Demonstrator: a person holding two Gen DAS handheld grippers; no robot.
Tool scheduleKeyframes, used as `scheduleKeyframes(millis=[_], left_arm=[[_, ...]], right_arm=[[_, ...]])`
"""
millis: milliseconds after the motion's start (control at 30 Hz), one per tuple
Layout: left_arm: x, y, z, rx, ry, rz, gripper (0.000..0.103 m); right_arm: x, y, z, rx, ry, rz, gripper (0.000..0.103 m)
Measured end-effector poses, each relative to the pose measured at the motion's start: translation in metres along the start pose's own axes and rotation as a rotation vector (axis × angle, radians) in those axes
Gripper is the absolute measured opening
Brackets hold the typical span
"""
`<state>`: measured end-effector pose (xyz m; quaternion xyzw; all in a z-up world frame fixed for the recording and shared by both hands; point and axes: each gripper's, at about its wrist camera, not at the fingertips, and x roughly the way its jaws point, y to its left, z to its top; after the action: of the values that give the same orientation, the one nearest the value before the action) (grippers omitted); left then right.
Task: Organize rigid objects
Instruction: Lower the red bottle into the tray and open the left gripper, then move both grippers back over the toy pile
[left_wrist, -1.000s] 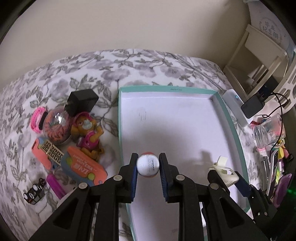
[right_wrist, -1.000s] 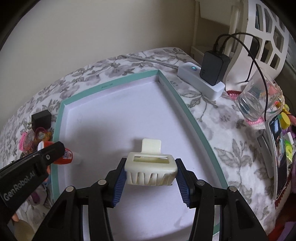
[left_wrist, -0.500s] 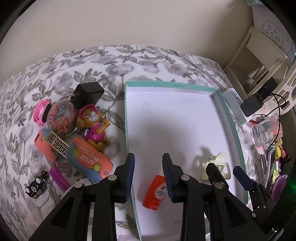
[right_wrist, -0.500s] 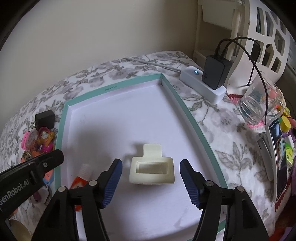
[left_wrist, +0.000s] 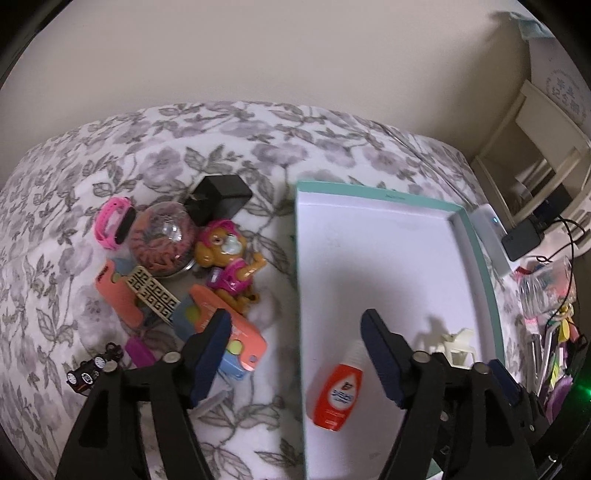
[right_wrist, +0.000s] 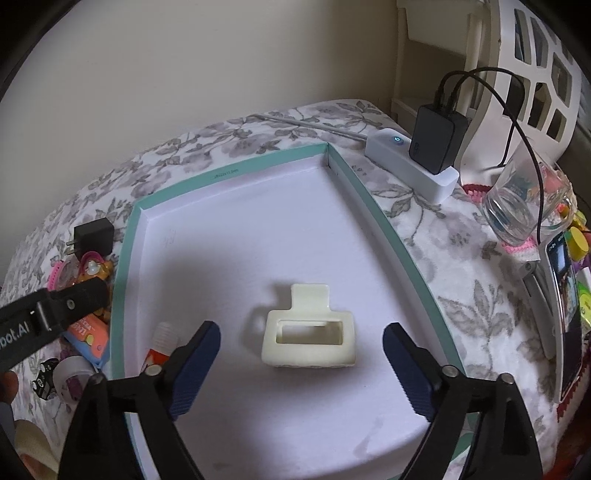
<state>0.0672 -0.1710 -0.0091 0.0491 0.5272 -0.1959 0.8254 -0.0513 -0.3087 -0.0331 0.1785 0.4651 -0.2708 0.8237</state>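
From your right wrist view, your right gripper's finger (right_wrist: 195, 369) covers most of the orange bottle (right_wrist: 162, 345), so you see only its white cap and a sliver of orange. Your left gripper's arm (right_wrist: 51, 314) crosses the toy pile, hiding most of the dog figure (right_wrist: 94, 267). The phone (right_wrist: 565, 314) is partly cut off at the right edge. From your left wrist view, the cream clip (left_wrist: 458, 343) sits half behind a gripper finger (left_wrist: 384, 354), and the bottle's label (left_wrist: 341, 395) is too small to read. The clutter (left_wrist: 554, 332) at the right edge blurs together.
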Motion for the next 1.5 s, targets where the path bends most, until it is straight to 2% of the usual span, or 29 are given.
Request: scheduleKeyframes(millis=[100, 333, 500, 700, 867, 967, 1200, 1500], left_arm=[[0.000, 0.006, 0.001, -0.017, -0.012, 0.024, 0.085], [-0.003, 0.024, 0.004, -0.086, -0.030, 0.047, 0.085], [-0.015, 0.043, 0.009, -0.143, -0.074, 0.079, 0.085], [-0.039, 0.074, 0.014, -0.252, -0.102, 0.106, 0.085], [-0.066, 0.092, 0.018, -0.299, -0.117, 0.192, 0.085], [-0.081, 0.097, 0.018, -0.296, -0.117, 0.239, 0.085], [-0.105, 0.121, 0.009, -0.329, -0.118, 0.268, 0.085], [-0.095, 0.181, -0.015, -0.432, -0.043, 0.304, 0.085]], right_arm=[[0.000, 0.001, 0.000, -0.003, -0.003, 0.008, 0.102], [0.000, 0.007, -0.003, -0.032, -0.005, 0.040, 0.103], [-0.004, 0.013, -0.003, -0.052, -0.017, 0.064, 0.103], [-0.013, 0.018, 0.002, -0.016, -0.019, 0.154, 0.103], [-0.026, 0.023, 0.010, 0.021, -0.031, 0.228, 0.103], [-0.039, 0.030, 0.015, 0.036, -0.049, 0.274, 0.103], [-0.068, 0.068, 0.020, -0.049, -0.081, 0.320, 0.103], [-0.060, 0.113, 0.009, -0.145, -0.009, 0.342, 0.103]])
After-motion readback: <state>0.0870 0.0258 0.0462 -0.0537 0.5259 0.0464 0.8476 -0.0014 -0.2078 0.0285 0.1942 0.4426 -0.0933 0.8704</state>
